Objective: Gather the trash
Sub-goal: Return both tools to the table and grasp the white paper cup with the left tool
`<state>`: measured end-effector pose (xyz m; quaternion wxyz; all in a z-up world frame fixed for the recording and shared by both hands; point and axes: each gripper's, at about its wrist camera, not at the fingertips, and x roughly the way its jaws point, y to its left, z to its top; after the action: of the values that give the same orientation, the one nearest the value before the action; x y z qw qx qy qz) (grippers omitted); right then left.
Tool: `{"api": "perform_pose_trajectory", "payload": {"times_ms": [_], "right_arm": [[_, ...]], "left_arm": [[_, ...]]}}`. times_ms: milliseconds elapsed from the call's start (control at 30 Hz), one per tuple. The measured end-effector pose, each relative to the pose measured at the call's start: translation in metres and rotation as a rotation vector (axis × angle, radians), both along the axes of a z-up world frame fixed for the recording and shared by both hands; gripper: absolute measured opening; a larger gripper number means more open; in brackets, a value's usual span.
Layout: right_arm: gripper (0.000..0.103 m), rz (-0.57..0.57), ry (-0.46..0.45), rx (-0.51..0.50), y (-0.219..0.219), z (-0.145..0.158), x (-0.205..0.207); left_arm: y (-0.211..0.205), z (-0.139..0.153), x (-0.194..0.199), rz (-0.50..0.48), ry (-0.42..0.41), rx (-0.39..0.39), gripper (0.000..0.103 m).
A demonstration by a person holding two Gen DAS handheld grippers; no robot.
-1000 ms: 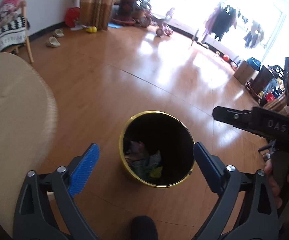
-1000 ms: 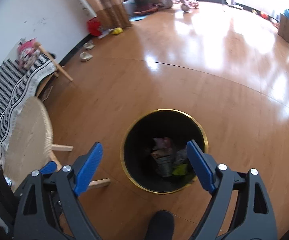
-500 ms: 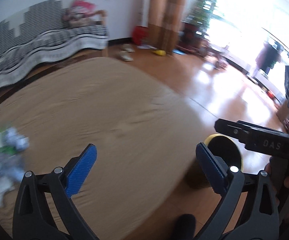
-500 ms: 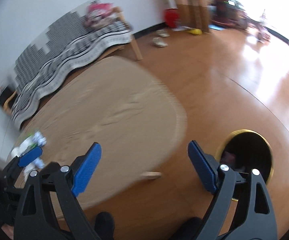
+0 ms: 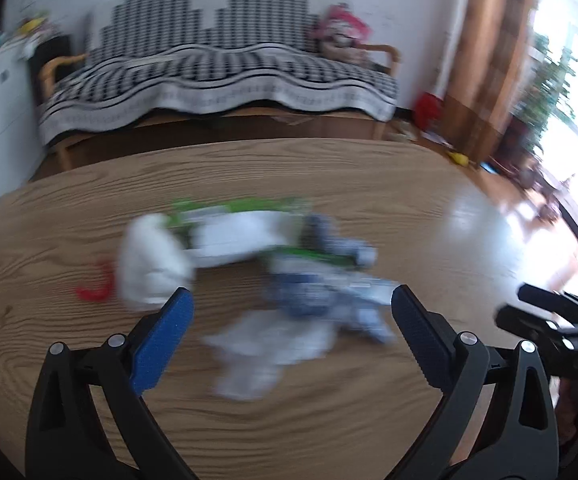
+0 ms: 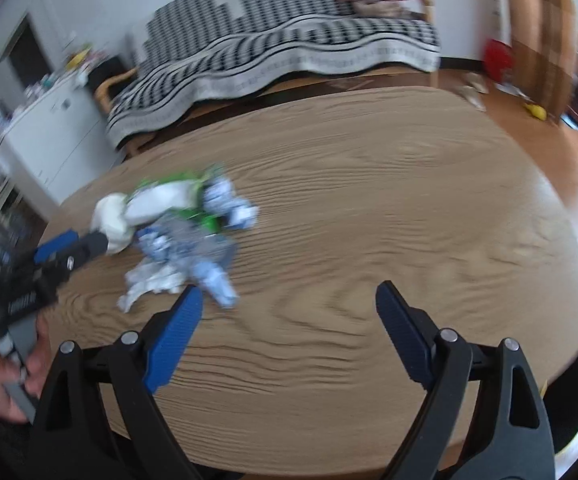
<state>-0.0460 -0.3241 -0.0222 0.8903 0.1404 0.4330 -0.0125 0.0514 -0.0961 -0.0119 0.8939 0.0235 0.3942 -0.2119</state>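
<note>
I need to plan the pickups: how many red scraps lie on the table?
1. A red scrap lies on the table, left of the white wad in the left wrist view. The frames are blurred, and the trash pile may hide others.

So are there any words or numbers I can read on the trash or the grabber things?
None can be read.
Blue and white wrappers: print too blurred.
Green and white packet: print too blurred.
Left gripper, seen from the right wrist: pale lettering on its side, smeared by motion.
Right gripper: no lettering shows.
</note>
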Motion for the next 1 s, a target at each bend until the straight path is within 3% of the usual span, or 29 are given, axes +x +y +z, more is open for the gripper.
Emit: {"api": "perform_pose_trajectory", "payload": {"times_ms": [200,433,667,700,767,800,1000], "right_arm": [[0.077,0.110,0.034,-0.019,0.042,-0.020,0.024],[0.072,0.158,0.076,-0.036,0.061,-0.039,0.044],[0.063,0.186,0.096,-0.040,0.062,-0.046,0.048],[0.063,0.189,0.101,-0.042,0.063,-0.048,0.049],[0.061,0.192,0.109,-0.046,0.063,-0.051,0.050],[0.061,0.195,0.113,-0.047,0.064,-0.053,0.050],[0.057,0.222,0.117,-0.059,0.071,-0.058,0.057]], "left_arm": [[0.040,-0.018,0.040,0.072,-0.006,0.063,0.096],[0.038,-0.041,0.063,0.088,-0.031,0.181,0.096],[0.035,-0.058,0.081,0.075,-0.016,0.222,0.095],[0.035,-0.060,0.082,0.076,-0.011,0.223,0.091],[0.036,-0.061,0.084,0.065,0.026,0.212,0.063],[0.036,-0.060,0.084,0.060,0.040,0.207,0.054],[0.040,-0.046,0.071,0.079,0.041,0.197,0.051]]}}
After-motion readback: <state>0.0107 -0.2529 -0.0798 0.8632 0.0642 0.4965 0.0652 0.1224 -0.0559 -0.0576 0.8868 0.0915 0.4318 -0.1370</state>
